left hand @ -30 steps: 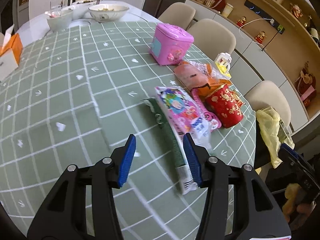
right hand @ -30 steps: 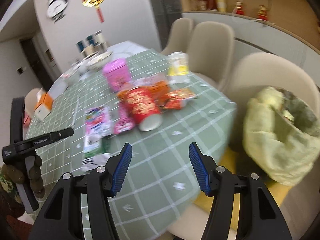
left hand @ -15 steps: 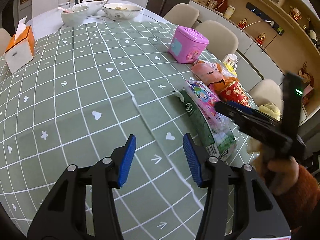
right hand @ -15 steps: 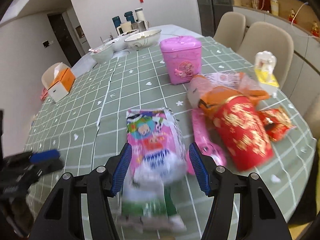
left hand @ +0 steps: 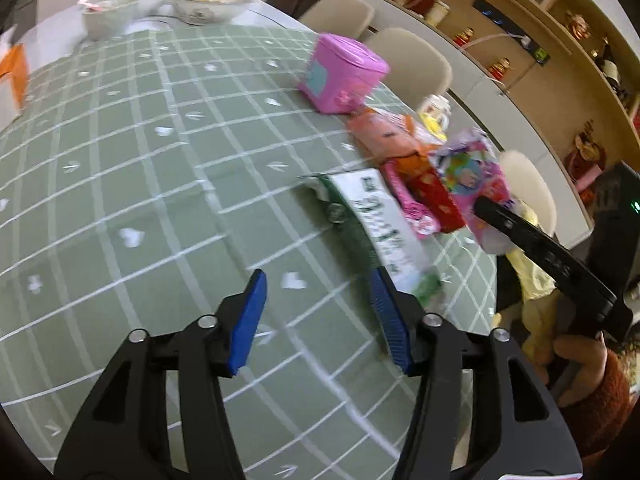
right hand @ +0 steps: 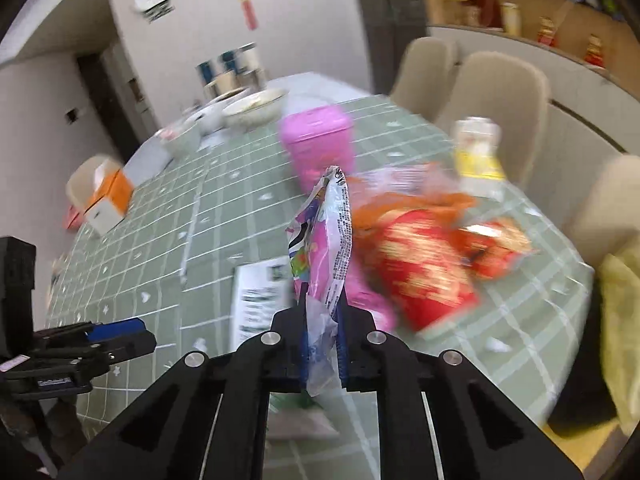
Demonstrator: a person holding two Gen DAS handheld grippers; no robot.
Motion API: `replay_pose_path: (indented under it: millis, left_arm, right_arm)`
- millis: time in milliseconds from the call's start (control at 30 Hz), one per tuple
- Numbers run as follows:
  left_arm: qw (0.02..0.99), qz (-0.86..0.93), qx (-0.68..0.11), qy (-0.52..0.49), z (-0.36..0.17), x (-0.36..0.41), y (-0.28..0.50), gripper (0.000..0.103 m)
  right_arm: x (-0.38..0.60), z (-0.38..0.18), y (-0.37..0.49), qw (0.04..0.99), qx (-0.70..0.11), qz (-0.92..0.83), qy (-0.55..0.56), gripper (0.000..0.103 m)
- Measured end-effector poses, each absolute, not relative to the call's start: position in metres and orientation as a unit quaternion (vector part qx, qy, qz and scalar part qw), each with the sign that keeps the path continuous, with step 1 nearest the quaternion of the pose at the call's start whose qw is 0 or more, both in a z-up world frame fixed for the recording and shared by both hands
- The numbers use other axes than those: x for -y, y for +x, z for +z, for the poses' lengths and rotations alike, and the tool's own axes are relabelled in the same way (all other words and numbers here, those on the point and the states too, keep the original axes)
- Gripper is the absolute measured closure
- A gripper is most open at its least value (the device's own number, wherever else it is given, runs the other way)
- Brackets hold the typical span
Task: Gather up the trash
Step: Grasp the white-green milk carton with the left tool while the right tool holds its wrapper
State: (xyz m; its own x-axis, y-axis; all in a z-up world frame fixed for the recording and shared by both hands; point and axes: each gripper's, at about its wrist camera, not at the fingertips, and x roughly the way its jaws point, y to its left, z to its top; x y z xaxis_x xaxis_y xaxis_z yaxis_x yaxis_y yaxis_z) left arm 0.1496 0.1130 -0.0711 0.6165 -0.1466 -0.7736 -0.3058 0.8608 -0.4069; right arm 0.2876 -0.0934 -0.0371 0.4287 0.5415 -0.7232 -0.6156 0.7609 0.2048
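Pink wrapper [right hand: 324, 256] pinched between the blue pads of the right gripper [right hand: 323, 344], lifted off the tablecloth [right hand: 224, 216] and standing edge-on, upright, in front of the camera. Jaws just closed onto it, nearly together, with crumpled clear plastic hanging below the pads. Seen from the left wrist, same wrapper [left hand: 472, 176] held up at the end of the right gripper [left hand: 496, 216], above the red cup [left hand: 434, 196].

Left gripper [left hand: 316, 312] hovering over the table with fingers apart, having just opened a little wider, nothing between them. Green-and-white packet [left hand: 380, 220] flat on the cloth, its near end just beside the right-hand pad [left hand: 386, 316]; touching or not, cannot tell through the blur.

Red cup [right hand: 420, 268] on its side right of the wrapper, orange wrappers [right hand: 412, 200] behind it, pink box [right hand: 318, 140] further back. Yellow bag [right hand: 620, 320] past the table's right edge. Bowls [right hand: 256, 108] at the far end.
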Motion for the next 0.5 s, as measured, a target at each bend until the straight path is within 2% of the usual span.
replay_pose_path:
  millis: [200,267,367,500]
  left_arm:
    - [0.847,0.036,-0.45,-0.281,-0.078,-0.086,0.189,0.05]
    - [0.846,0.049,-0.448,-0.286,-0.078,-0.082,0.201,0.046]
    - [0.842,0.085,-0.445,-0.291,-0.077,-0.074,0.222,0.045]
    - [0.841,0.122,-0.472,-0.234,-0.084,-0.055,0.247,0.042]
  right_arm:
    - [0.157,-0.034,0.276,0.865,-0.42,0.273,-0.031,0.091]
    - [0.171,-0.039,0.273,0.864,-0.426,0.267,-0.022,0.091]
    - [0.183,-0.055,0.272,0.854,-0.447,0.264,-0.005,0.091]
    - [0.195,-0.079,0.272,0.842,-0.469,0.265,0.02,0.091]
